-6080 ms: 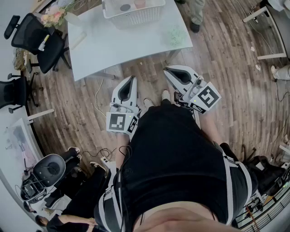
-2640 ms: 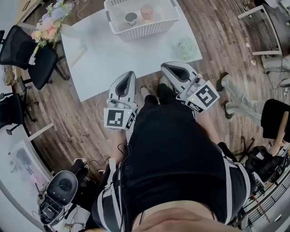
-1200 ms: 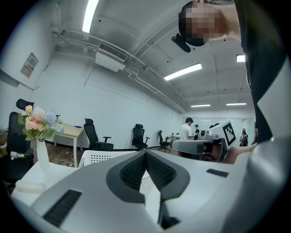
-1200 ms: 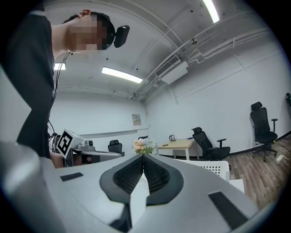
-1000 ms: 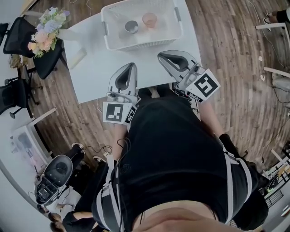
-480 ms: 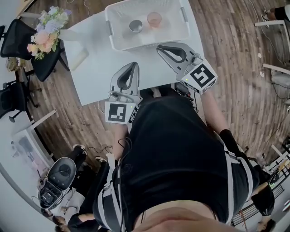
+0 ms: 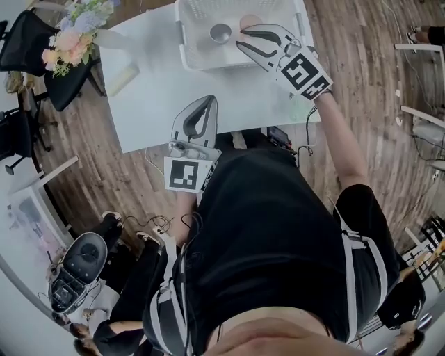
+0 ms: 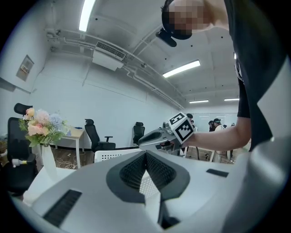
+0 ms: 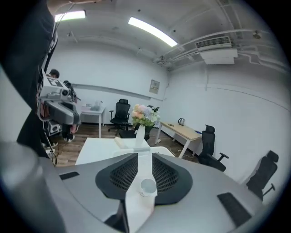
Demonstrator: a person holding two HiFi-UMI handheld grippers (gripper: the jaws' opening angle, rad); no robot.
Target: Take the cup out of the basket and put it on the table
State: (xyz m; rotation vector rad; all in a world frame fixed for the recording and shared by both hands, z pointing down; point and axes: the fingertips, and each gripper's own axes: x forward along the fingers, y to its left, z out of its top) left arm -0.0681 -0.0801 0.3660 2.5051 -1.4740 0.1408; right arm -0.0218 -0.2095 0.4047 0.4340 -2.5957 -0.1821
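pale cup (image 9: 147, 186) lies ahead of the right hand-held gripper (image 7: 245, 38), whose empty jaws have just been opening; closing off-centre could tip it inside the basket (image 7: 208, 62).

2 cups stand upright in the white lattice-walled basket (image 7: 201, 61), which sits at the far side of the white table (image 7: 156, 94). The grey cup (image 7: 220, 32) is small and round, its mouth open upward, on the basket floor, apart from the walls. Just to its right stands a pink cup (image 7: 249, 21), only partly in view.
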